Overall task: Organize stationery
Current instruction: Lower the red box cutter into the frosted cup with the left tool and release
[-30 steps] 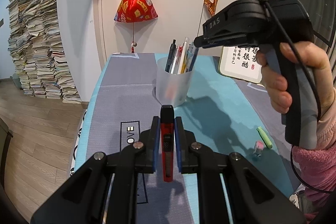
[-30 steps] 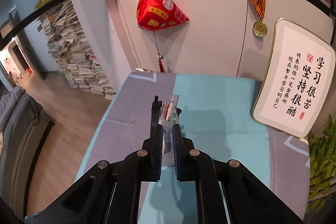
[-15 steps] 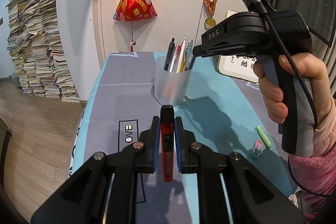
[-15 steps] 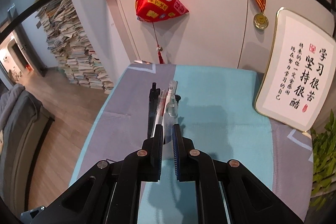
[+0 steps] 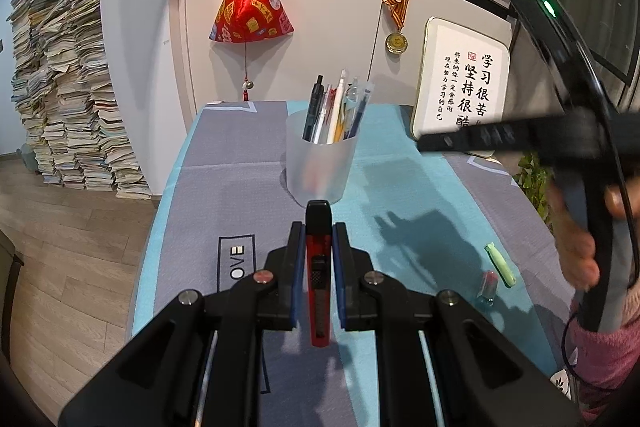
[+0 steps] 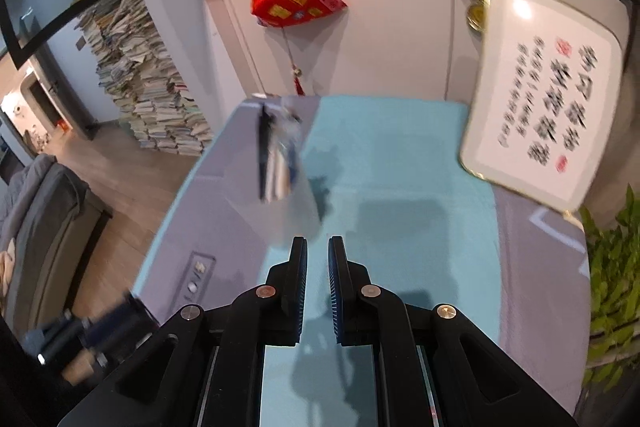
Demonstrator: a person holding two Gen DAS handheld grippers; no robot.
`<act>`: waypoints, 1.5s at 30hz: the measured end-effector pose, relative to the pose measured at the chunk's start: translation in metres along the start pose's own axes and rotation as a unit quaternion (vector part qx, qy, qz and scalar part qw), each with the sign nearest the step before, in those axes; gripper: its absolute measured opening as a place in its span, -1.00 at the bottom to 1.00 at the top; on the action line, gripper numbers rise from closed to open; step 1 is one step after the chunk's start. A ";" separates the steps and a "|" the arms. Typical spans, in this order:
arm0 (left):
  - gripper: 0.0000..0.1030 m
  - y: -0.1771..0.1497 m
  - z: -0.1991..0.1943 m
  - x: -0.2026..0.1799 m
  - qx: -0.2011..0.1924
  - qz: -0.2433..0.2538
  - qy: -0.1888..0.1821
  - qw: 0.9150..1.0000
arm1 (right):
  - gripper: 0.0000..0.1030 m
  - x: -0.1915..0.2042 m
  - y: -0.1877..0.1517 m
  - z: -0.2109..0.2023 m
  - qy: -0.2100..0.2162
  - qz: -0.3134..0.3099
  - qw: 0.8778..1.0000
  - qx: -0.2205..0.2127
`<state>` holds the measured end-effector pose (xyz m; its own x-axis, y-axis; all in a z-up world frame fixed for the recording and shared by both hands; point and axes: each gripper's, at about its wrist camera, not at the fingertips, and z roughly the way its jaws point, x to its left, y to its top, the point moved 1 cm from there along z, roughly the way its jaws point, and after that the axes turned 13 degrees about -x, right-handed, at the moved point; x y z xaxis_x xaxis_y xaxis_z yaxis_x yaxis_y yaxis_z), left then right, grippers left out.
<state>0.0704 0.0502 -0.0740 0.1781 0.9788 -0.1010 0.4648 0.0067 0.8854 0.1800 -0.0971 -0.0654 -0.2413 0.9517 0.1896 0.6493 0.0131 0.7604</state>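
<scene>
My left gripper (image 5: 319, 227) is shut on a red and black utility knife (image 5: 318, 267), held lengthwise just short of a frosted pen cup (image 5: 320, 167). Several pens (image 5: 336, 107) stand in the cup. My right gripper (image 5: 424, 146), blurred and held by a hand in a pink sleeve, hovers to the right of the cup. In its own view the right gripper (image 6: 318, 247) is shut to a narrow slit with nothing between the pads. The cup (image 6: 304, 203) lies ahead and to its left, blurred.
A green highlighter (image 5: 500, 265) and a small pink-and-clear item (image 5: 489, 287) lie on the teal and grey table mat (image 5: 240, 187) at the right. A framed calligraphy board (image 5: 464, 87) leans at the back right, beside a plant (image 5: 532, 179). Paper stacks stand on the floor at the left.
The right gripper has swung away from above the cup, off to the right and lower, with motion blur. The left gripper and its knife have stayed put.
</scene>
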 end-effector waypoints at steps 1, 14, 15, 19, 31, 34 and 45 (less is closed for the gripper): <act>-0.78 0.000 0.000 -0.001 0.000 0.002 0.000 1.000 | -0.81 -0.006 -0.005 -0.001 -0.004 0.005 1.000 0.004; -0.78 0.031 0.005 -0.019 -0.026 0.028 0.007 0.999 | -0.81 -0.044 -0.044 -0.032 -0.033 -0.004 0.999 -0.010; -0.78 0.036 0.005 -0.020 -0.031 0.030 0.009 0.999 | -0.81 -0.044 -0.046 -0.034 -0.024 -0.006 1.000 -0.012; -0.78 0.064 0.010 -0.020 -0.052 0.030 0.010 0.998 | -0.81 -0.046 -0.054 -0.047 -0.024 -0.001 0.998 -0.054; -0.78 0.116 0.053 -0.020 -0.096 0.019 0.032 0.995 | -0.81 -0.052 -0.068 -0.070 -0.048 -0.010 0.995 -0.091; -0.78 0.117 0.067 -0.019 -0.093 0.022 0.041 0.995 | -0.81 -0.064 -0.073 -0.064 -0.050 0.015 0.996 -0.070; -0.78 0.099 0.108 -0.009 -0.059 0.005 0.055 0.997 | -0.81 -0.079 -0.085 -0.061 -0.059 0.039 0.997 -0.039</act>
<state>0.2085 0.0204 -0.0340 0.0829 0.9954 -0.0471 0.3563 0.0146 0.9343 0.1005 -0.1922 -0.1073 -0.1029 0.9785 0.1789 0.6030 -0.0817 0.7936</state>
